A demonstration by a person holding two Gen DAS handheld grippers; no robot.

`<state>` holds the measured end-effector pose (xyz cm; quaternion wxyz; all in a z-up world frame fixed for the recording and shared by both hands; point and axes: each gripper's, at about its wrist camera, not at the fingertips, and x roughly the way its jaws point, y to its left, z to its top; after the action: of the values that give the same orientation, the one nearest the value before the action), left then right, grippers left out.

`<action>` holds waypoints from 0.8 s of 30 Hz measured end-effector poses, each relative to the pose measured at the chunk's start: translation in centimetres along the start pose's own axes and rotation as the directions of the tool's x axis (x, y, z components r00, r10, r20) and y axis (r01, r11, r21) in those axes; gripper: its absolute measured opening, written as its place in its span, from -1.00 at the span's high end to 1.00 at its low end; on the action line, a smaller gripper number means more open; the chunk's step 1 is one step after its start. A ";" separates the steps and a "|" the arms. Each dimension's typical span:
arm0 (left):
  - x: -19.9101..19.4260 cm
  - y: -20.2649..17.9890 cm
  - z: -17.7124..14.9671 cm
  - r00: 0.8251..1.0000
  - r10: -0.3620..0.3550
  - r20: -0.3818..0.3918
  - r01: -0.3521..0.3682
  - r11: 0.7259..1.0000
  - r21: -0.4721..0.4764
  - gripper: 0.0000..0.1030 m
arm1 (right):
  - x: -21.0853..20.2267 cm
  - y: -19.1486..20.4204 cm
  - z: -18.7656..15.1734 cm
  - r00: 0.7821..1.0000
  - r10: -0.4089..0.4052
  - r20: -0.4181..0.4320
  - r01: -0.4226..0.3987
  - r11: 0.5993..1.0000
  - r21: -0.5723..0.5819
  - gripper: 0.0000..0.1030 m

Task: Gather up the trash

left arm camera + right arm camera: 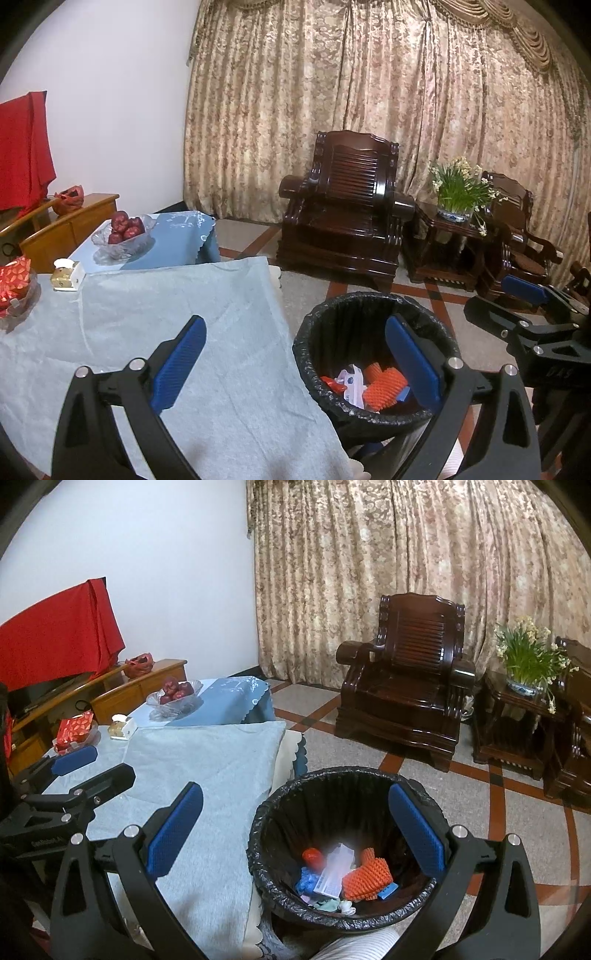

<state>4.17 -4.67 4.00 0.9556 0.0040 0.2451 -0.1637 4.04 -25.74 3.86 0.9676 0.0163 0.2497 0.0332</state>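
Both tongs up over the bench [155, 332] edge; left tongs [295, 362] spread wide, nothing betw. the blue pads; right tongs [295, 834] same, wide open & empty, hanging right above the bin [266, 849]; bin sits on the floor just beside the bench, black liner round the rim. Trash is in the bin: orange ribbed foam [365, 878], white paper slip [334, 871], blue crumple [308, 880], sm. red piece [313, 857]; pale bits at the btm too small to tell. Bench under a lt blue cloth, its near part bare; far end has a glass bowl of red fruit [176, 693], a sm. white box [122, 728], a red packet [74, 730]. Striped sleeve [354, 945] shows below the bin in the right wrist view.
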 end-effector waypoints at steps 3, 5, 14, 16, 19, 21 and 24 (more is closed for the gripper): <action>-0.1 0.2 0.1 1.000 0.002 0.001 -0.002 1.000 -0.001 -0.86 | 0.1 0.1 0.2 1.000 0.001 -0.001 -0.001 1.000 -0.006 -0.90; -0.1 0.3 0.1 1.000 0.003 0.001 -0.003 1.000 0.000 -0.86 | 0.1 0.2 0.3 1.000 0.000 -0.002 0.000 1.000 -0.010 -0.90; -0.2 0.4 0.2 1.000 0.001 0.000 -0.001 1.000 0.001 -0.86 | 0.3 0.6 0.6 1.000 0.002 0.000 -0.002 1.000 -0.013 -0.90; -0.1 0.3 0.1 1.000 0.004 0.001 -0.004 1.000 0.001 -0.86 | 0.5 0.6 0.6 1.000 0.002 -0.002 -0.003 1.000 -0.015 -0.90; -0.1 0.4 0.2 1.000 0.004 0.000 -0.004 1.000 0.000 -0.86 | 0.4 0.6 0.7 1.000 0.004 -0.001 -0.004 1.000 -0.015 -0.90; -0.1 0.5 0.2 1.000 0.004 0.000 -0.004 1.000 0.000 -0.86 | 0.5 0.6 0.7 1.000 0.004 -0.001 -0.004 1.000 -0.016 -0.90; -0.1 0.5 0.2 1.000 0.003 0.000 -0.003 1.000 0.000 -0.86 | 0.5 0.6 0.6 1.000 0.004 -0.001 -0.004 1.000 -0.015 -0.90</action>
<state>4.29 -4.19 4.16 0.9559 0.0045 0.2449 -0.1621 4.76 -25.08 4.22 0.9675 0.0093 0.2501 0.0370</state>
